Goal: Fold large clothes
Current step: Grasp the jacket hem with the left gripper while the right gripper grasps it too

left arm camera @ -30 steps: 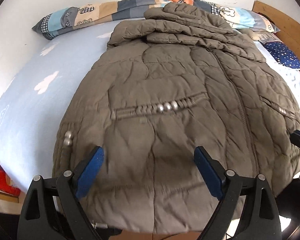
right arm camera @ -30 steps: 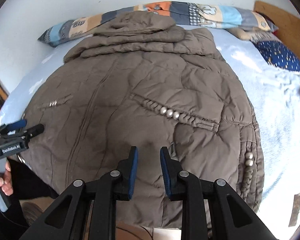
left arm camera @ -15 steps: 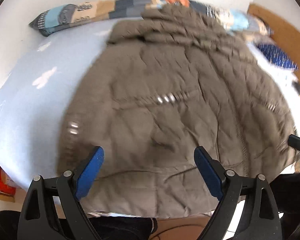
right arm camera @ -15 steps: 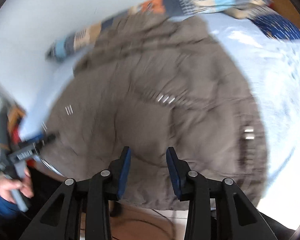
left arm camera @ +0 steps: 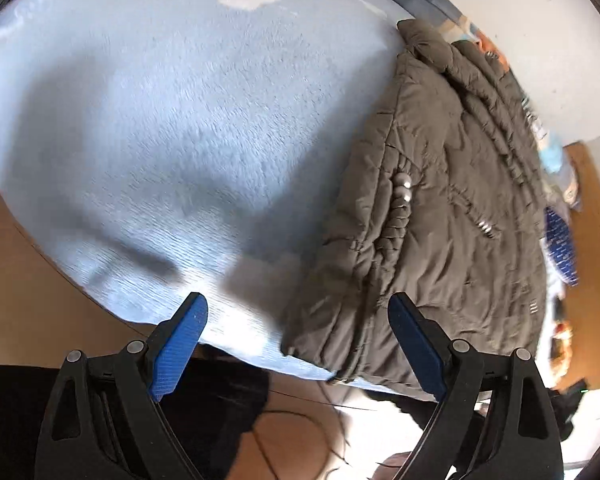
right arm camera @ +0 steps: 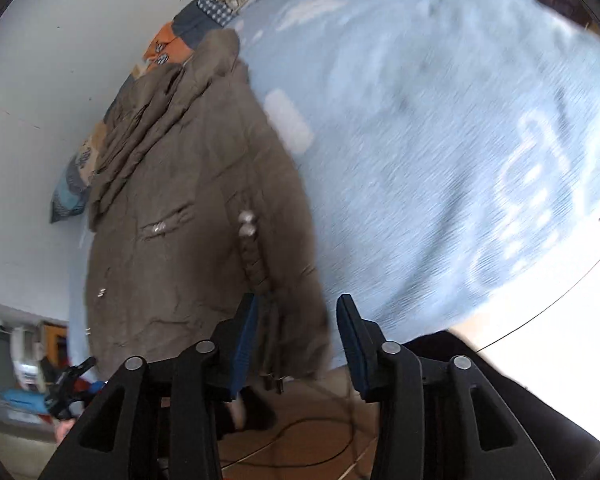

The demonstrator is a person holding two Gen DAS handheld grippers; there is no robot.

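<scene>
One coat (left arm camera: 440, 208) lies spread flat on the bed (left arm camera: 160, 120), front up, its long axis running from the hem at the near edge to the hood at the far side by the wall. It points hood-away, hem toward the person, which puts both lower corners within reach from the bed's near edge. Laid open like this, it looks ready for a first fold, probably side over side.

Left gripper (left arm camera: 298, 344) has its jaws wide apart and holds nothing; it hovers off the near edge, facing the coat's left hem corner, with bare sheet to its left. Right gripper (right arm camera: 296, 344) is open more narrowly, also empty, with the coat's right hem corner (right arm camera: 292, 336) showing between its fingers; whether either pad touches the cloth I cannot tell, the view being blurred.

Far behind the hood sits a patchwork pillow (right arm camera: 216, 4) against the wall (right arm camera: 60, 60). Below the near edge, wooden floor (left arm camera: 16, 280) shows.
</scene>
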